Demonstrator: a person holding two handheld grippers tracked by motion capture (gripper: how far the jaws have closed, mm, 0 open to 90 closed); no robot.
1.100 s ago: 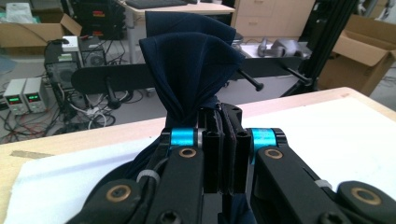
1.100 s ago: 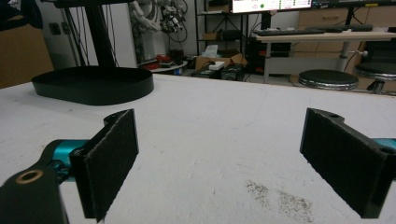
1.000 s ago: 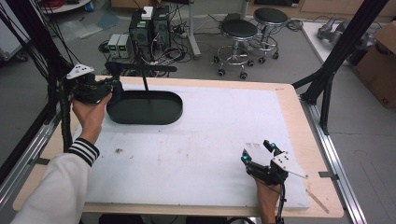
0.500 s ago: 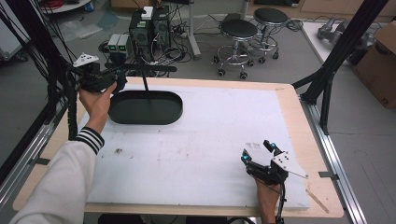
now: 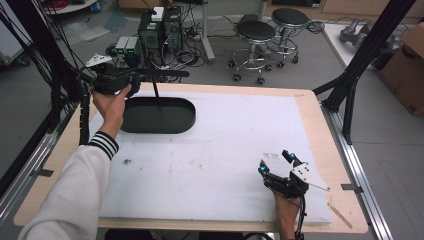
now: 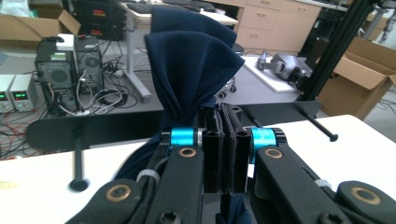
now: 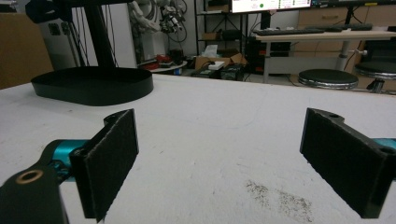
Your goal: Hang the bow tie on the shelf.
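Left gripper (image 6: pixel 223 140) is clamped tight on a bunched navy cloth (image 6: pixel 191 60), up by the black stand (image 5: pixel 157 107). Right gripper (image 5: pixel 278 164) sits wide apart, empty. I'd hang it slowly, lifting the cloth clear over the stand's crossbar (image 5: pixel 162 75).

The oval base (image 5: pixel 157 116) of a stand is sitting on the mat (image 5: pixel 215 150) near its far left corner, with an upright rod (image 5: pixel 154 89) rising from it. The mat is lying on the desk (image 5: pixel 320 107), leaving the desk's edges bare. The left gripper (image 5: pixel 131 80) is hanging above the far left edge, beside the rod, pinching a cloth (image 6: pixel 189 60) between its jaws. The right gripper (image 5: pixel 275 163) is resting on the mat near the near right corner, well apart from the base.
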